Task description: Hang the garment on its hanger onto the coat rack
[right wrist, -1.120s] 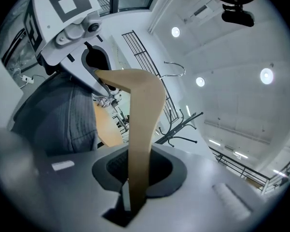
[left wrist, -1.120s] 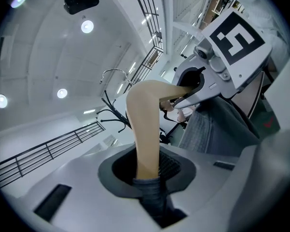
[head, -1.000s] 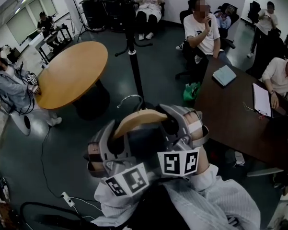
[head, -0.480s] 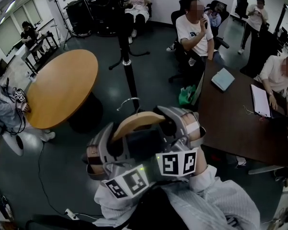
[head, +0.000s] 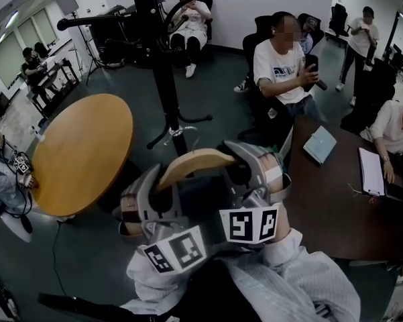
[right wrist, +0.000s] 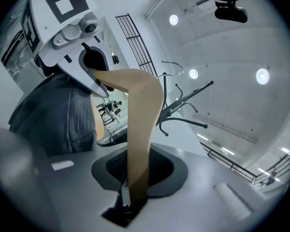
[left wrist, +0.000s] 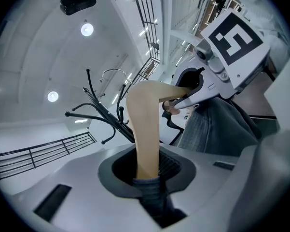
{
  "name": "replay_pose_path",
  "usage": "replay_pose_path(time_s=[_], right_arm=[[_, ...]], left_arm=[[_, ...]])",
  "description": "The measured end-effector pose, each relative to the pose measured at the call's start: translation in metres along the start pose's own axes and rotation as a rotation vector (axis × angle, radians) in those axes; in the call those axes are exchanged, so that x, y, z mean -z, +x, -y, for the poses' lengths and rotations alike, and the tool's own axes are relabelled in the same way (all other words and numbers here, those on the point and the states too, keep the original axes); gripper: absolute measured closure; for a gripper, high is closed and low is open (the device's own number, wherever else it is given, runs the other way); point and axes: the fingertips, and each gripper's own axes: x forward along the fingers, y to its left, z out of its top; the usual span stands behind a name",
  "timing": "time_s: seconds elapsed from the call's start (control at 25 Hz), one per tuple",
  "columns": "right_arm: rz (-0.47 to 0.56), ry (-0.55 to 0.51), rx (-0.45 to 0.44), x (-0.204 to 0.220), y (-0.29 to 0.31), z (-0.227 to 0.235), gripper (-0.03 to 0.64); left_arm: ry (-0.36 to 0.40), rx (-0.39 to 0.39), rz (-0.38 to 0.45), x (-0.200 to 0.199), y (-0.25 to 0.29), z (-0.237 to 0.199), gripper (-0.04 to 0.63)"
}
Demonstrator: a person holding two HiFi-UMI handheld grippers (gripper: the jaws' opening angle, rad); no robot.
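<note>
Your left gripper (left wrist: 147,174) and right gripper (right wrist: 134,180) each pinch an arm of the hanger (head: 191,166), with the garment (left wrist: 217,129) draped below it just short of the coat rack (head: 157,59), but the right jaws have just been opening, so that arm may slip and tilt the hook (head: 178,131) away.

Tan wooden hanger (head: 191,164), hook toward black coat rack (head: 162,66) just ahead, grey garment (left wrist: 217,127) draped on it

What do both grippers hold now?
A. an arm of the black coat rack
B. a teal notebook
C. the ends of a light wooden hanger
C: the light wooden hanger has one end in the left gripper and one in the right gripper, whose jaws have just been opening.
</note>
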Motion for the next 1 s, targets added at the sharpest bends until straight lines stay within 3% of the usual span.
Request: replay_pose_path(time_s=[0.4, 1.0], right_arm=[[0.047, -0.026, 0.052, 0.017, 0.091, 0.048, 0.548], [-0.017, -0.025, 0.108, 0.040, 0.176, 0.074, 0.549]], left_arm=[[-0.023, -0.039, 0.016, -0.005, 0.096, -0.031, 0.526], [-0.027, 0.029, 0.070, 0.004, 0.192, -0.055, 0.526]])
